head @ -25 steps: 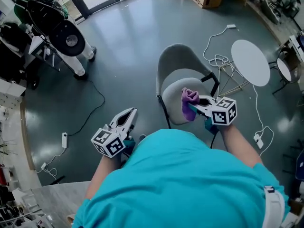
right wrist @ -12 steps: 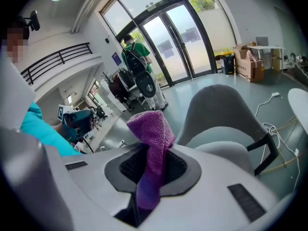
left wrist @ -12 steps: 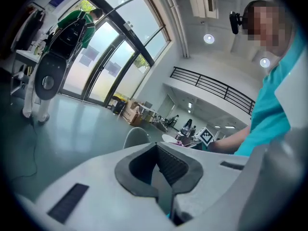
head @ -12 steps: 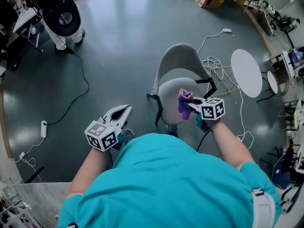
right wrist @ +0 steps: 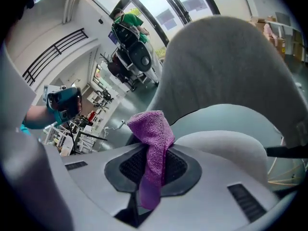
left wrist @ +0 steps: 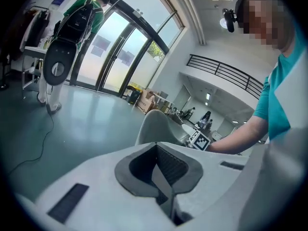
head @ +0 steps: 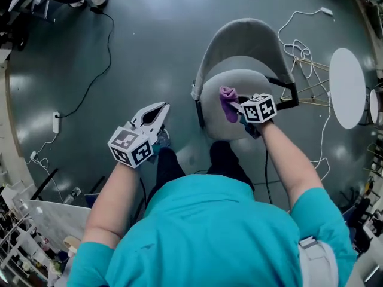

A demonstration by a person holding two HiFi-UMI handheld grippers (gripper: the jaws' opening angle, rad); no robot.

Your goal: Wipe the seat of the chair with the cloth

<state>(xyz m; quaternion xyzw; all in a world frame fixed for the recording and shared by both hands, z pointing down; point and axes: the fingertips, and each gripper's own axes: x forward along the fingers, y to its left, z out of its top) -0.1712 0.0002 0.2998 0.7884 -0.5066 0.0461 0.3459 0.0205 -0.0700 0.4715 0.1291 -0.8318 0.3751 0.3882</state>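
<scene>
The grey shell chair (head: 240, 43) stands in front of me, its seat (head: 222, 121) under my right hand. My right gripper (head: 235, 106) is shut on a purple cloth (head: 228, 102), which hangs bunched from the jaws over the middle of the seat. In the right gripper view the cloth (right wrist: 153, 129) sticks up between the fingers of the right gripper (right wrist: 151, 154), with the seat (right wrist: 228, 143) and backrest (right wrist: 226, 61) just beyond. My left gripper (head: 159, 108) is held left of the chair over the floor. It is shut and holds nothing, as the left gripper view (left wrist: 156, 148) shows.
A round white table (head: 347, 87) stands right of the chair, with white cables (head: 297, 43) on the floor between them. A black cable (head: 90, 82) and a power strip (head: 55, 122) lie at the left. My legs (head: 222, 159) are at the chair's front edge.
The right gripper with the cloth has gone from the seat's front part to over its middle. The head view has tilted further down. The left gripper stays left of the chair.
</scene>
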